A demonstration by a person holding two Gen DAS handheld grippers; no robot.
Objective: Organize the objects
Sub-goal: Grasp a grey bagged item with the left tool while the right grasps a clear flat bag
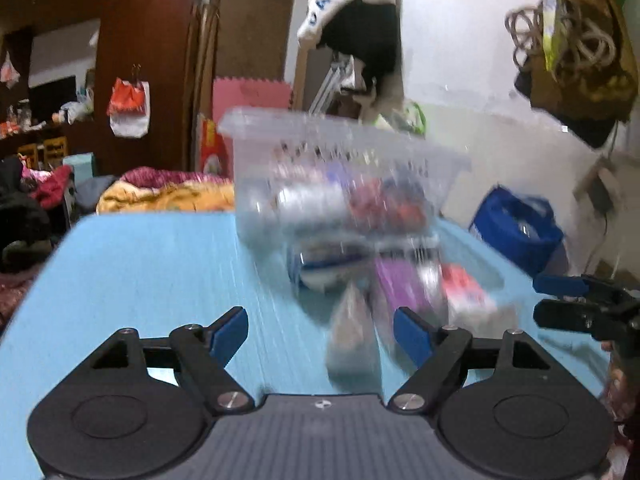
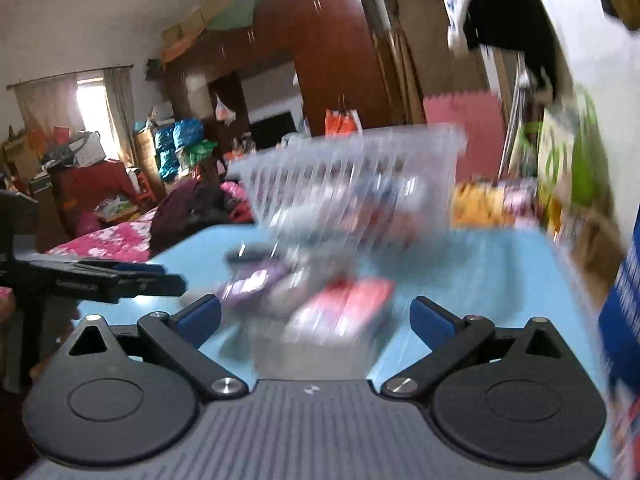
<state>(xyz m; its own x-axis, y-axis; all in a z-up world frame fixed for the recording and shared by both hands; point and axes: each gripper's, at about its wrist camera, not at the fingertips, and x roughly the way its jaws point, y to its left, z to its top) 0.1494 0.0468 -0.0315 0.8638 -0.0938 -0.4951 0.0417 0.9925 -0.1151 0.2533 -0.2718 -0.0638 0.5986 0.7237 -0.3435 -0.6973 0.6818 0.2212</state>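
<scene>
Left tongs: wide, holding nothing.
Right tongs: wide, holding nothing.
Clear bin: on your blue worktop, packets scattered just before it.
Risk: everything is motion-blurred; closing now, you may pinch two packets or miss.

Table: you work over plain light blue.
Basket: you see clear plastic, slotted walls.
Packet: you see red.
Pouch: purple.
Gripper pads: yours are blue on black.
</scene>
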